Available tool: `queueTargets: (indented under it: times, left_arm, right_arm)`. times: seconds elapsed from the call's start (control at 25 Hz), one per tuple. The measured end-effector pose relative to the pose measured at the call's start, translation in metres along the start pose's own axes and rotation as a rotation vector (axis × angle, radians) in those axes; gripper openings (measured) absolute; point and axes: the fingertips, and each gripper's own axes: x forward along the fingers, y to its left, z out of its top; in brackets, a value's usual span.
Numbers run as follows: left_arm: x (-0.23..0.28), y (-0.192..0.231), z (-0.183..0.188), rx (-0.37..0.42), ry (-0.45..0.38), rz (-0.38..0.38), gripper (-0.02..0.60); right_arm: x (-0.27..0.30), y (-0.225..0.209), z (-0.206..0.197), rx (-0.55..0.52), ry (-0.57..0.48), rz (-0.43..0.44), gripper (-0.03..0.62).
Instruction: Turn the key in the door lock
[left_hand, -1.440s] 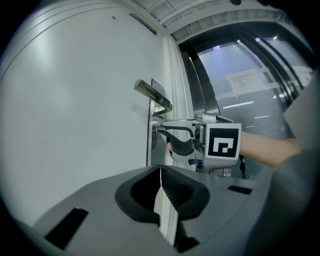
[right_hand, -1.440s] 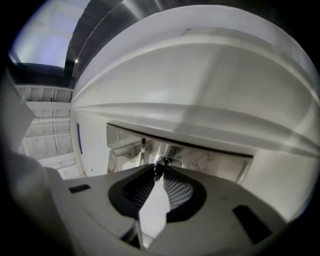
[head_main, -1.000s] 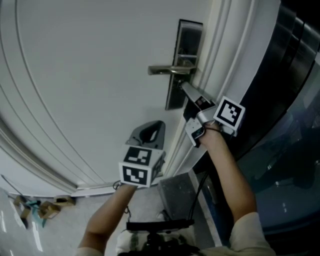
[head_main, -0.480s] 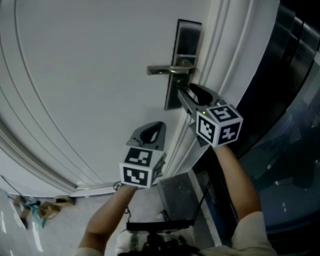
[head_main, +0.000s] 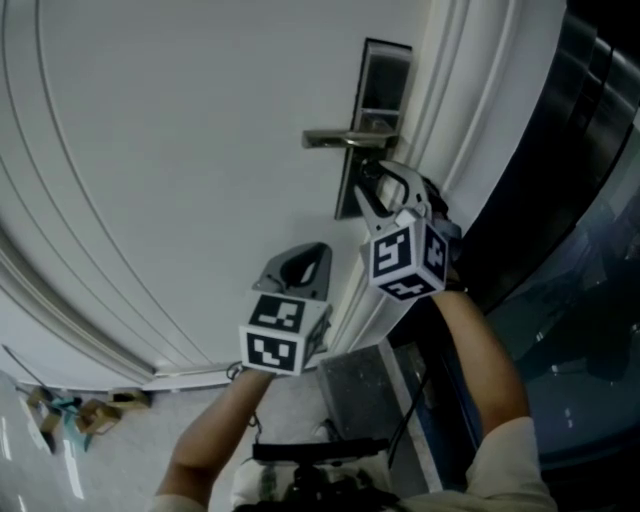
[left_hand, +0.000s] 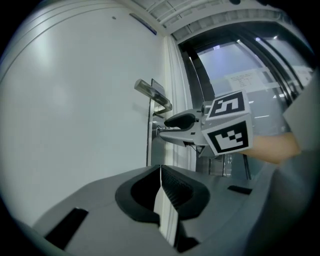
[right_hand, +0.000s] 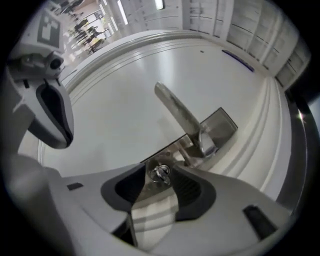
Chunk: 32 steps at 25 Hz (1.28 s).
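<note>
A white door (head_main: 180, 150) carries a dark lock plate (head_main: 383, 75) with a metal lever handle (head_main: 335, 138). Below the handle a small silver key (right_hand: 160, 172) sits in the keyhole. My right gripper (head_main: 368, 185) points at the lock, and its jaws are opening. The key lies between its tips (right_hand: 161, 176), and the pads stand off it. From the left gripper view, the right gripper (left_hand: 160, 131) reaches the plate under the handle (left_hand: 150, 91). My left gripper (head_main: 300, 262) hangs lower and to the left, near the door face. It is shut (left_hand: 160, 172) on nothing.
The white door frame (head_main: 470, 120) runs along the lock side. A dark glass panel (head_main: 580, 200) stands beyond it on the right. A grey metal box (head_main: 360, 390) sits on the floor by the frame, and scraps (head_main: 80, 415) lie at lower left.
My right gripper has rolled about its own axis, so its marker cube swung from the right side to below the jaws. Its jaws have spread. The left gripper kept still.
</note>
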Motion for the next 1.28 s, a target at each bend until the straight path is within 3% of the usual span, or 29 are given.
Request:
queueTargets:
  times: [0.12, 0.16, 0.28, 0.4, 0.88, 1.12, 1.28]
  left_arm:
    - [0.000, 0.001, -0.001, 0.001, 0.001, 0.002, 0.018]
    - [-0.001, 0.001, -0.001, 0.001, 0.002, 0.003, 0.018]
    - [0.000, 0.003, -0.001, 0.002, 0.004, 0.004, 0.018]
    - [0.001, 0.004, -0.001, 0.002, 0.005, 0.003, 0.018]
    - [0.003, 0.000, -0.004, 0.007, 0.013, -0.006, 0.018]
    - [0.001, 0.002, -0.002, 0.004, 0.009, 0.000, 0.018]
    - [0.000, 0.003, -0.003, 0.000, 0.011, 0.000, 0.018]
  right_arm:
    - [0.006, 0.000, -0.003, -0.098, 0.027, -0.023, 0.162]
    - [0.007, 0.000, -0.004, -0.103, 0.030, -0.027, 0.116]
    - [0.009, -0.001, -0.007, -0.051, 0.038, -0.029, 0.048]
    - [0.010, -0.005, -0.008, 0.056, 0.025, -0.021, 0.020]
    - [0.008, -0.016, -0.009, 0.652, -0.051, 0.066, 0.028]
    - [0.007, -0.021, -0.014, 1.100, -0.119, 0.142, 0.036]
    - [0.007, -0.023, -0.015, 1.320, -0.167, 0.174, 0.040]
